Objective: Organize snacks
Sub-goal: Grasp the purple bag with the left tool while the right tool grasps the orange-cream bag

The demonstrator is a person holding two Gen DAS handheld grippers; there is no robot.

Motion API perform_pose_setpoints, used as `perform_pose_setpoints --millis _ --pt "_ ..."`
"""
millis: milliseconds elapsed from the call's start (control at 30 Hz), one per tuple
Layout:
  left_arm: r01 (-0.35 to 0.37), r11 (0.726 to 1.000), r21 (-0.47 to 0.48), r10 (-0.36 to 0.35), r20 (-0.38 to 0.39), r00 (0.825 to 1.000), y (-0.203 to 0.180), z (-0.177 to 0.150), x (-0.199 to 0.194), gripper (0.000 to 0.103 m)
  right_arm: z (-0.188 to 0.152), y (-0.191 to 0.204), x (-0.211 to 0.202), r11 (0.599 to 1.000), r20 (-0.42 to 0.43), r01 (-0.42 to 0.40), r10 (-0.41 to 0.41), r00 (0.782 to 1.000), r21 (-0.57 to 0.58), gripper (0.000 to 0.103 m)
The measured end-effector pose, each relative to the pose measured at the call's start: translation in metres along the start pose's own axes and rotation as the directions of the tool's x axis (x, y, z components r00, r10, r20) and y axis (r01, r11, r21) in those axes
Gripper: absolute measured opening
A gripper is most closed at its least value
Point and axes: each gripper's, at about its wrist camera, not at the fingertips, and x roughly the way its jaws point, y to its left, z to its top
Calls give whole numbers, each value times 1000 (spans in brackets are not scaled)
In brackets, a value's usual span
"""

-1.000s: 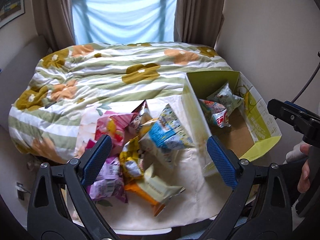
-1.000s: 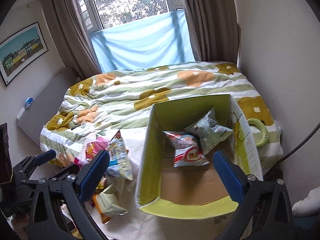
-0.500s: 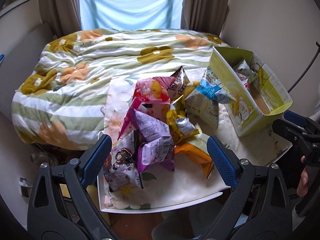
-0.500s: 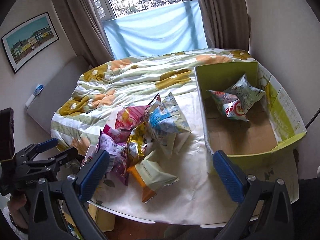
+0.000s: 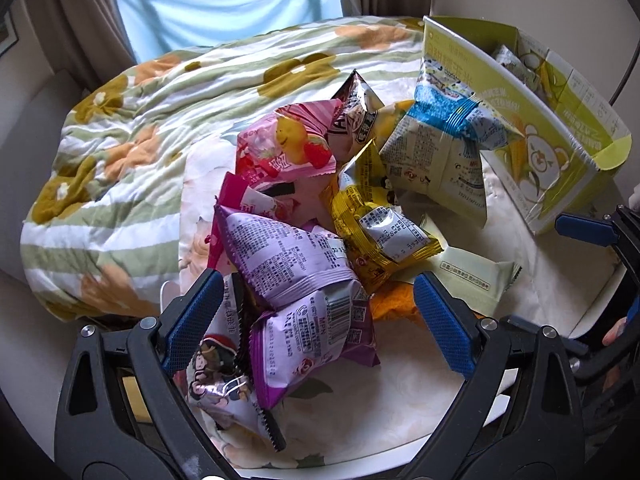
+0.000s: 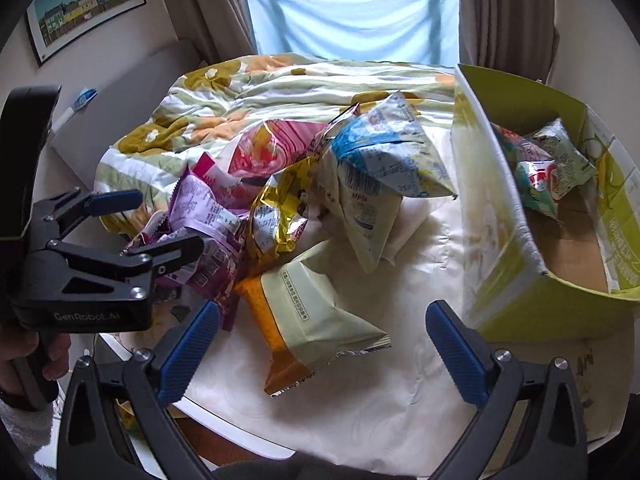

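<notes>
Beside the bed, snacks (image 5: 320, 216) are lying heaped left of the box (image 6: 504, 264); we are hovering both grippers (image 5: 316, 316) (image 6: 320, 344) wide, so pinching one top bag seems best.

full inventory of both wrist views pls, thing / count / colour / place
Snack bags in loose pile: about eight; pink, purple, gold, blue-cream, orange-cream; on the white floral cloth.
Snack bags in box: two, red-white and grey-green.
Green cardboard box: one, right of the pile.
Flowered green-striped quilt: one, behind the pile.
Framed picture: one, on the wall.
Left gripper: fingers open, over the purple bags.
Right gripper: fingers open, over the orange-cream bag.
</notes>
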Motion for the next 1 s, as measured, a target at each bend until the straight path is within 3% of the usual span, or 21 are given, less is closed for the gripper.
perform_pose_setpoints --millis 433,667,833,1000 --pt "-72 997 11 73 -86 994 6 3 45 92 5 7 57 981 -87 -71 56 995 -179 102" --pt "-93 993 75 101 -121 987 -4 5 55 79 1 13 75 954 -127 -96 62 990 -285 102" --pt "-89 992 83 100 -127 987 -4 3 52 63 2 14 79 946 -125 -99 63 990 -308 102" --pt "-94 992 89 104 -124 987 -5 2 46 62 4 12 82 953 -117 -99 68 991 -287 102"
